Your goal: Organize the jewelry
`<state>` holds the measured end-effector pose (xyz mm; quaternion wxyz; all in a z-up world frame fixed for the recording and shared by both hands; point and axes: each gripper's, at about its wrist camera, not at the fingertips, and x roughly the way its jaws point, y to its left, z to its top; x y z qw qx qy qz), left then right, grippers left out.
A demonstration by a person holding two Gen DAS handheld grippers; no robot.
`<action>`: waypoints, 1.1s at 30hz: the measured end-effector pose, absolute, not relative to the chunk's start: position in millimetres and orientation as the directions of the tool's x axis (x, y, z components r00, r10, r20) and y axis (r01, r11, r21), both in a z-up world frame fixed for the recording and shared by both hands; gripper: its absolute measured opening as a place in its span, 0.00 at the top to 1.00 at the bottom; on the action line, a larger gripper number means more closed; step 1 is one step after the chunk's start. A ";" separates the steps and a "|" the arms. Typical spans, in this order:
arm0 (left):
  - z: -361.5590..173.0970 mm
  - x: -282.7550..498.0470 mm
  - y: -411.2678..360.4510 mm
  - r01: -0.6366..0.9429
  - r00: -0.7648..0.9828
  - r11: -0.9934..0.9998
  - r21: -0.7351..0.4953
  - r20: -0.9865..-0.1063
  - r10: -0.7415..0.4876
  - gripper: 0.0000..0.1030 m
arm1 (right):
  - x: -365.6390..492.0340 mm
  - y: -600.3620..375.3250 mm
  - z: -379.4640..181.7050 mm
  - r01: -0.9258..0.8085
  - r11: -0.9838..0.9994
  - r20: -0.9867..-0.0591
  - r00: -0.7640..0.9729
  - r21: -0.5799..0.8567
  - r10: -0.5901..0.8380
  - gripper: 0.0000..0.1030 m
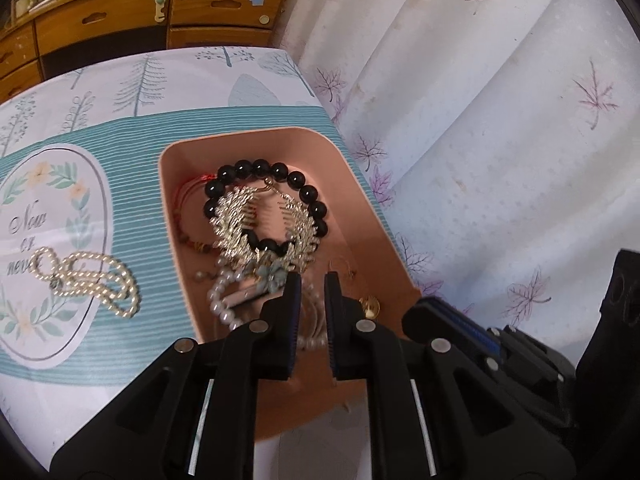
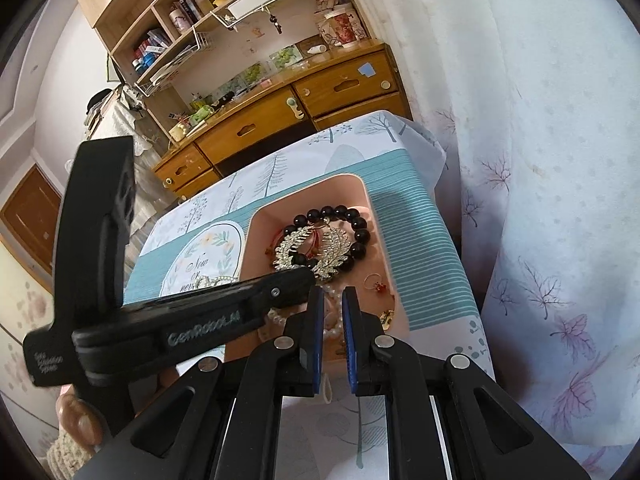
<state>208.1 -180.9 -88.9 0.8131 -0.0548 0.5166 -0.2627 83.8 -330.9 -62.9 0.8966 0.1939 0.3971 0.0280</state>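
A pink tray (image 1: 344,152) (image 2: 372,200) sits on the table. It holds a black bead bracelet (image 1: 308,192) (image 2: 360,224), a silver leaf hair comb (image 1: 236,216) (image 2: 296,244), a red cord, a white pearl bracelet (image 1: 220,304), a pale blue bow clip (image 1: 272,276) and small gold earrings (image 1: 368,306) (image 2: 376,284). A pearl necklace (image 1: 92,276) lies on the cloth left of the tray. My left gripper (image 1: 313,280) hovers over the tray's near end, jaws a narrow gap apart, empty. My right gripper (image 2: 333,296) is likewise slightly open and empty above the tray.
The table has a teal striped cloth (image 1: 140,160) with tree prints. A flowered curtain (image 1: 500,120) hangs close on the right. A wooden dresser (image 1: 160,12) and shelves (image 2: 192,20) stand behind. The left gripper's body (image 2: 192,320) crosses the right wrist view.
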 end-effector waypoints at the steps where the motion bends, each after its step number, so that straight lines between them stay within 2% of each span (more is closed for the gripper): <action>1: -87.1 204.5 -178.6 0.370 0.333 0.857 -0.359 -0.810 -0.483 0.91 | 83.2 -329.4 -62.5 0.102 0.925 -0.702 0.683 0.367 0.203 0.91; 10: -76.2 168.1 -144.3 0.352 0.398 0.890 -0.289 -0.815 -0.422 0.91 | 74.0 -309.4 -58.1 0.072 0.936 -0.713 0.669 0.344 0.210 0.91; 12: -73.9 158.2 -132.6 0.362 0.400 0.881 -0.305 -0.802 -0.442 0.91 | 72.0 -300.5 -56.5 0.055 0.940 -0.715 0.665 0.337 0.217 0.91; 16: -67.4 142.1 -109.5 0.331 0.444 0.909 -0.252 -0.809 -0.385 0.91 | 71.3 -278.0 -51.7 0.013 0.947 -0.718 0.655 0.321 0.235 0.90; 18: -62.8 136.9 -94.7 0.312 0.459 0.916 -0.254 -0.804 -0.379 0.88 | 71.0 -266.6 -47.8 -0.012 0.949 -0.716 0.653 0.314 0.245 0.90; 21: -55.1 130.3 -70.3 0.271 0.486 0.926 -0.261 -0.793 -0.366 0.77 | 70.9 -244.6 -39.0 -0.052 0.954 -0.714 0.651 0.296 0.257 0.90; 23: -49.7 128.4 -56.1 0.246 0.502 0.933 -0.262 -0.790 -0.354 0.61 | 70.2 -229.6 -32.4 -0.084 0.955 -0.711 0.650 0.284 0.269 0.84; 25: -41.5 124.0 -37.3 0.213 0.532 0.942 -0.260 -0.778 -0.334 0.55 | 70.0 -214.6 -25.4 -0.115 0.956 -0.707 0.650 0.270 0.278 0.71; 30: -21.5 124.6 3.3 0.142 0.572 0.964 -0.224 -0.776 -0.264 0.53 | 84.5 -178.9 1.7 -0.220 0.946 -0.717 0.616 0.240 0.325 0.69; 33: -10.0 136.8 30.7 0.077 0.577 0.979 -0.191 -0.792 -0.200 0.53 | 105.6 -156.6 21.6 -0.284 0.945 -0.744 0.595 0.160 0.305 0.69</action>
